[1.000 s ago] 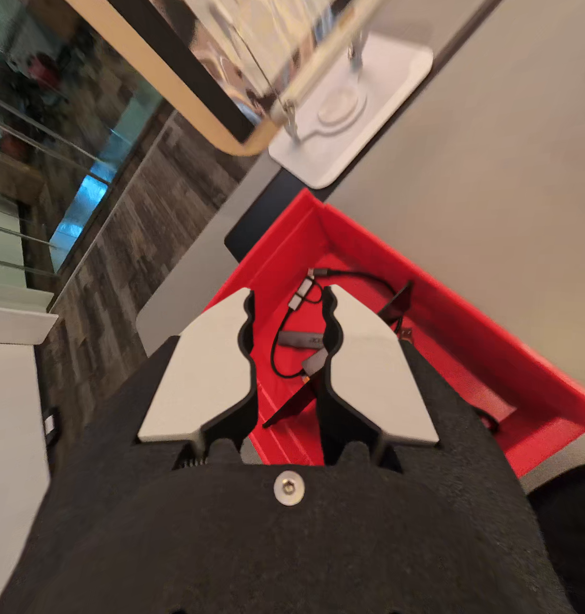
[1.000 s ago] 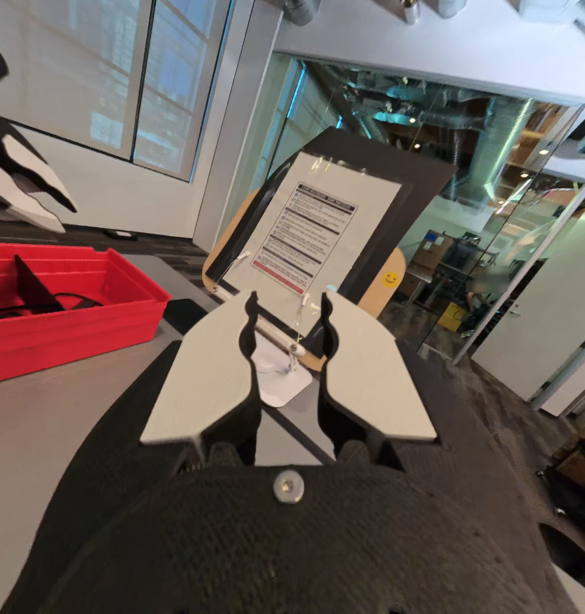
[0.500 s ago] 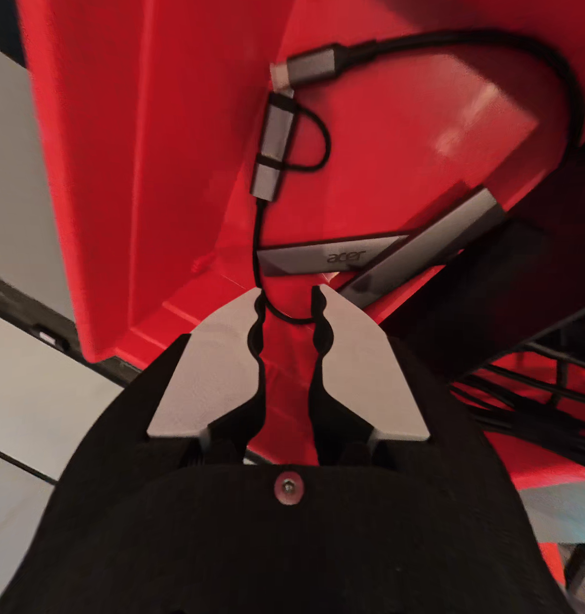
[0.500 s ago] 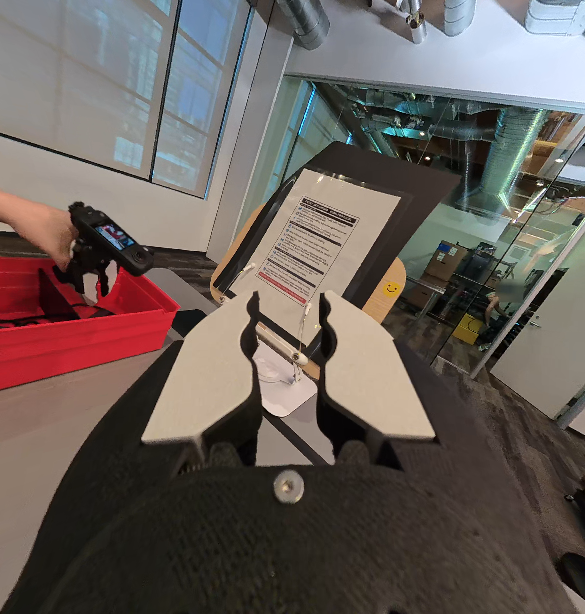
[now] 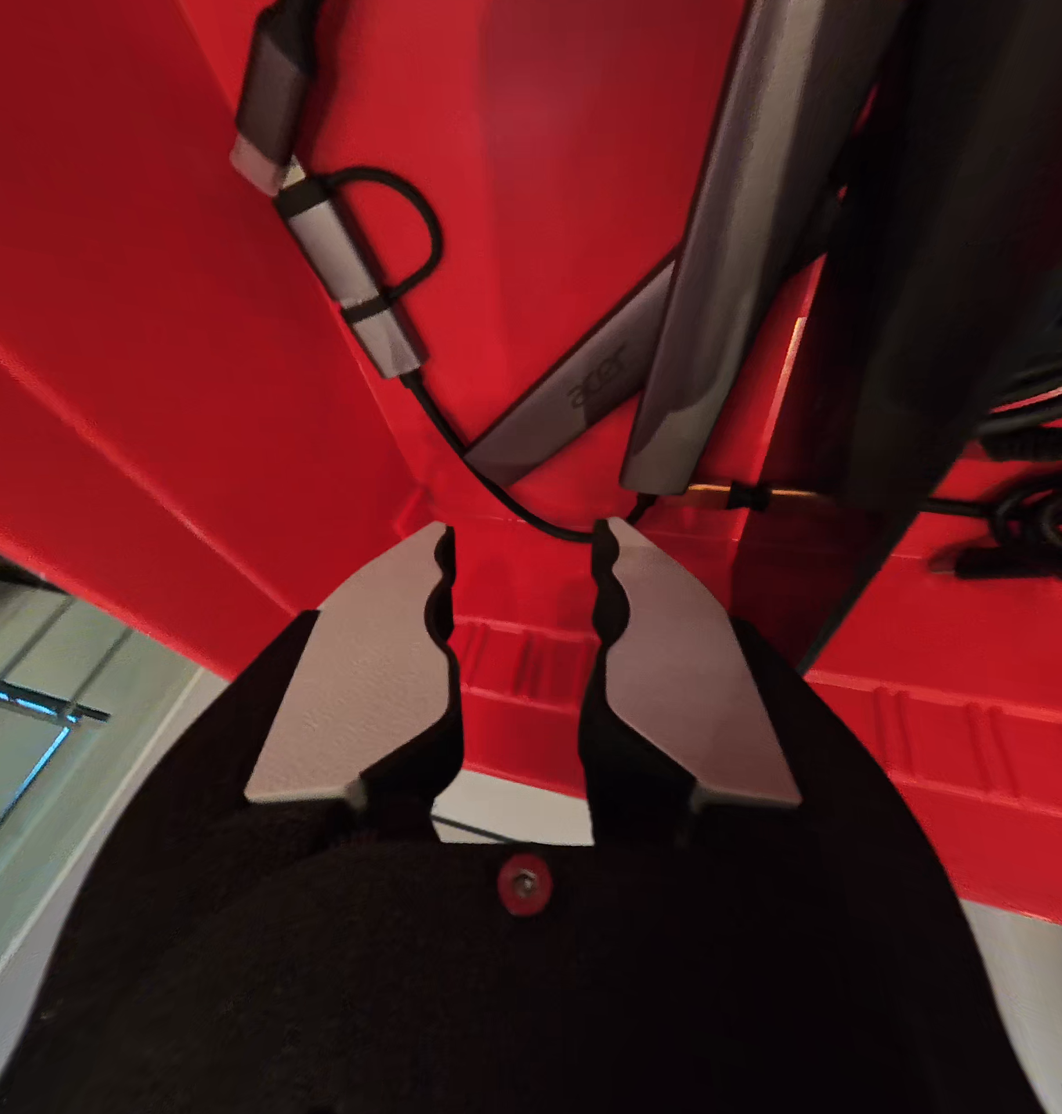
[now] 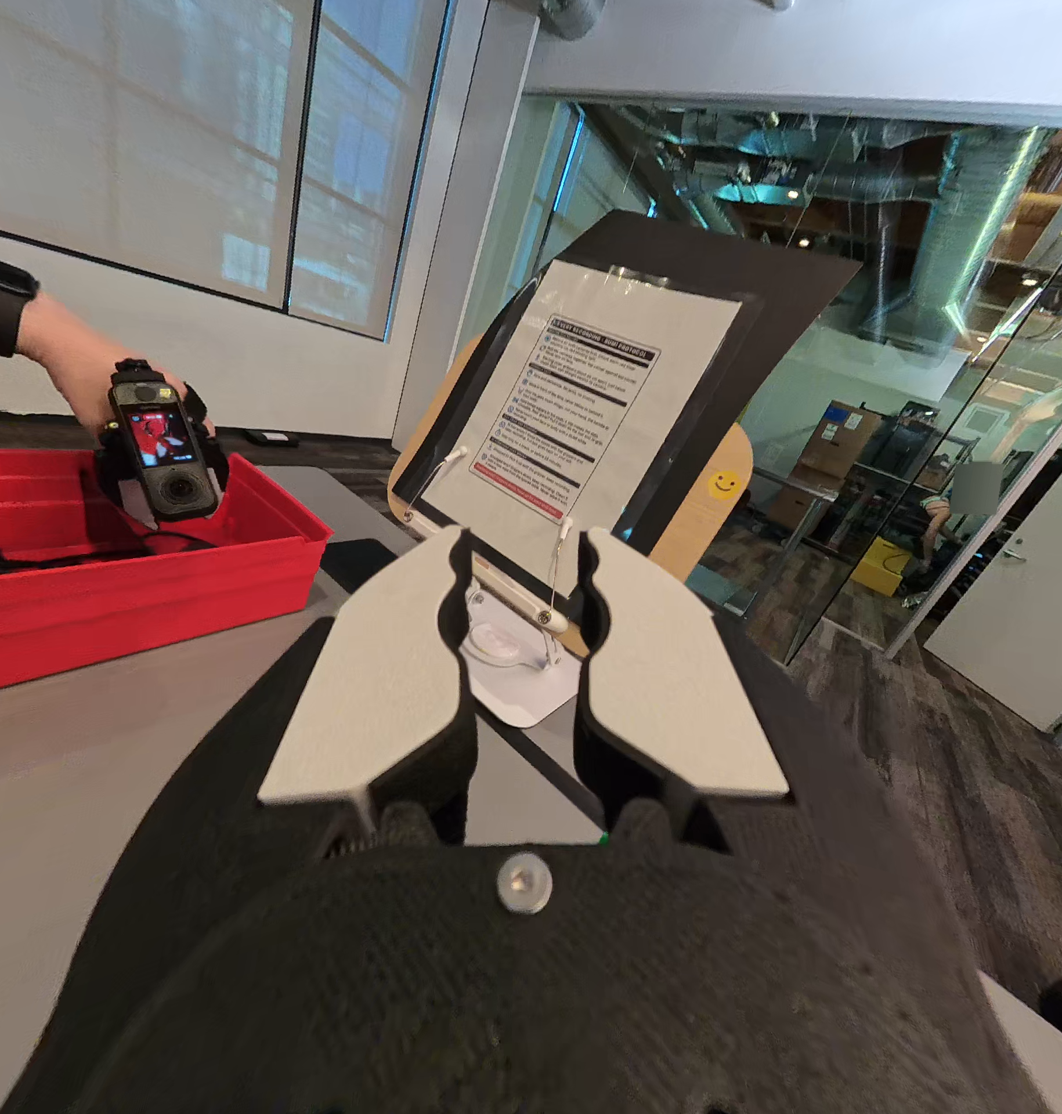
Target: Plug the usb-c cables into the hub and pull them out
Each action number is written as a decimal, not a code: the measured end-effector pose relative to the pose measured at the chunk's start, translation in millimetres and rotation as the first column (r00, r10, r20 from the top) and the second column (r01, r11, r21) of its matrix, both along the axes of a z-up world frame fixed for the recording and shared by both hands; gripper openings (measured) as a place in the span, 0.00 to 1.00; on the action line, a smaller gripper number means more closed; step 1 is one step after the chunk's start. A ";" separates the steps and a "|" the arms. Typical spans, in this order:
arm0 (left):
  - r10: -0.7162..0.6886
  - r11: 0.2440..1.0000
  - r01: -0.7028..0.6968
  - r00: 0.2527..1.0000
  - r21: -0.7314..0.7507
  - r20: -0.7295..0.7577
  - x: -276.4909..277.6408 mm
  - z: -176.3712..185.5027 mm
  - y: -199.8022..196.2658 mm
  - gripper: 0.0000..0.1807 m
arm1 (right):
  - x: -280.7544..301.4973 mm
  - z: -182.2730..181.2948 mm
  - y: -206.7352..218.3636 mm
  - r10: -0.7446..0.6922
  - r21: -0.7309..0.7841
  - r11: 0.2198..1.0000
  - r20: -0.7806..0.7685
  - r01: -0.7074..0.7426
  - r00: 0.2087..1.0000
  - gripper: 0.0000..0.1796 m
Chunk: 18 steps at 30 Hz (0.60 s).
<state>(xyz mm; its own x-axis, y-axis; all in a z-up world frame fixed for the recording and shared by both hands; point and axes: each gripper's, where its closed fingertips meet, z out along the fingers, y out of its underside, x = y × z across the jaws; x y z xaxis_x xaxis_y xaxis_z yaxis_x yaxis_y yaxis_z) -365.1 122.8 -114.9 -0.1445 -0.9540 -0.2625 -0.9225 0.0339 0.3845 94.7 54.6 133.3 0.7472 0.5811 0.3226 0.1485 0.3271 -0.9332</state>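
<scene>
Red plastic bin (image 5: pixel 124 313) on the grey table (image 6: pixel 94 753), seen close from the left wrist camera. Contents of this compartment: a grey hub (image 5: pixel 568 392) lying flat on the bin floor, and a second, longer grey hub (image 5: pixel 715 253) lying across its far end, running from near the fingertips up out of frame. A thin black cable (image 5: pixel 450 434) leaves the flat hub's near corner and leads to a grey connector (image 5: pixel 351 277) with a small black tether loop; that connector's tip meets a second grey plug (image 5: pixel 272 102) on the far left. Whether the two are actually mated cannot be told. A black divider (image 5: pixel 914 253) stands on the right; beyond it, in the next compartment, a bundle of black cables (image 5: pixel 1035 512).

Left gripper (image 5: pixel 519 530): jaws apart at medium width, nothing between them. It points down into the bin. The cable's slack loop passes just beyond the tips and touches or nearly touches the right fingertip (image 5: pixel 607 530). Hubs lie just past the tips, to the right; connector further off, to the left.

Right gripper (image 6: pixel 522 536): jaws apart, empty, held above the table, well away from the bin, which sits to its left. Ahead of it, a white stand (image 6: pixel 516 687) holding a printed sheet (image 6: pixel 607 410). In this view the left gripper (image 6: pixel 155 476), in a person's hand (image 6: pixel 76 374), dips into the bin (image 6: pixel 155 585).
</scene>
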 end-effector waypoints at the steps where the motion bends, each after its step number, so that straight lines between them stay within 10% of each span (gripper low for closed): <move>1: -0.018 1.000 0.018 1.000 -0.010 0.007 0.9 -3.4 0.6 0.23 | -1.3 -2.2 1.4 0.004 -0.010 1.000 0.004 -0.003 1.000 0.19; 18: -0.296 0.936 0.294 0.955 -0.191 0.020 0.3 -37.4 15.0 0.27 | -38.1 -43.6 15.1 0.107 -0.139 0.986 0.117 -0.090 0.987 0.19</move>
